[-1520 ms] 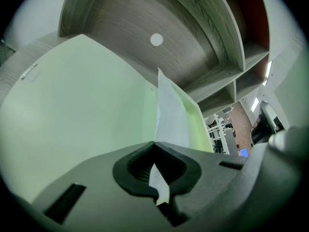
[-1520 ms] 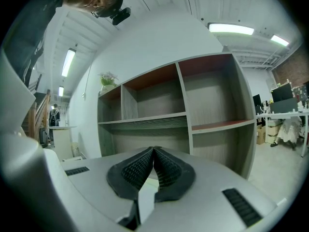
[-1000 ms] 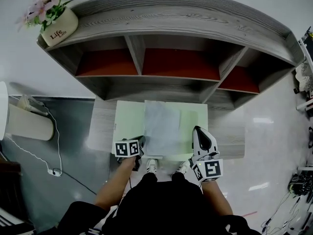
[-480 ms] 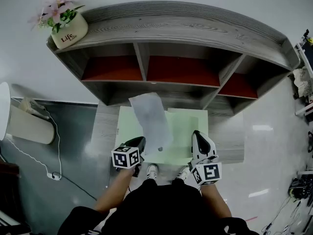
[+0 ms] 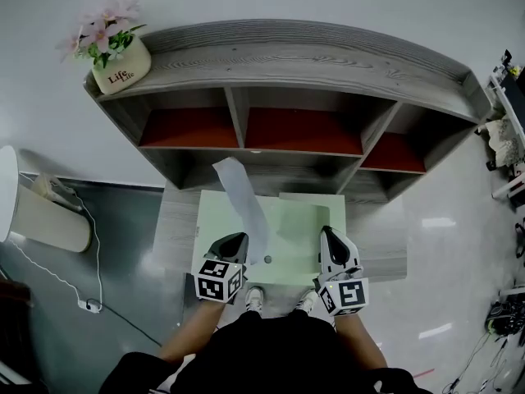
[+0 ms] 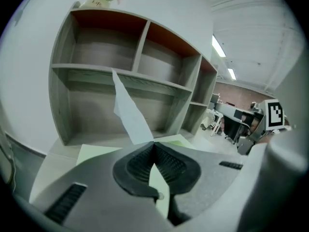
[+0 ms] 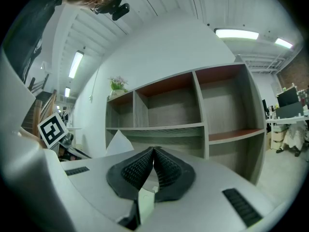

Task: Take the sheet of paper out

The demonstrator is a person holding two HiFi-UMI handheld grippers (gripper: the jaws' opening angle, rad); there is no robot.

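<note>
Pinching the near end of the sheet of paper (image 5: 244,203), the left gripper (image 5: 239,237) has its jaws clamped tight on it. The sheet stands up off the green folder (image 5: 287,257) and leans away toward the back. The right gripper (image 5: 325,231) is closed too, jaws nipped on the folder's right edge. The folder lies on a low grey wooden table (image 5: 176,220). Behind that is a shelf unit (image 5: 295,56) with a flower pot (image 5: 121,66) on its top left corner.
</note>
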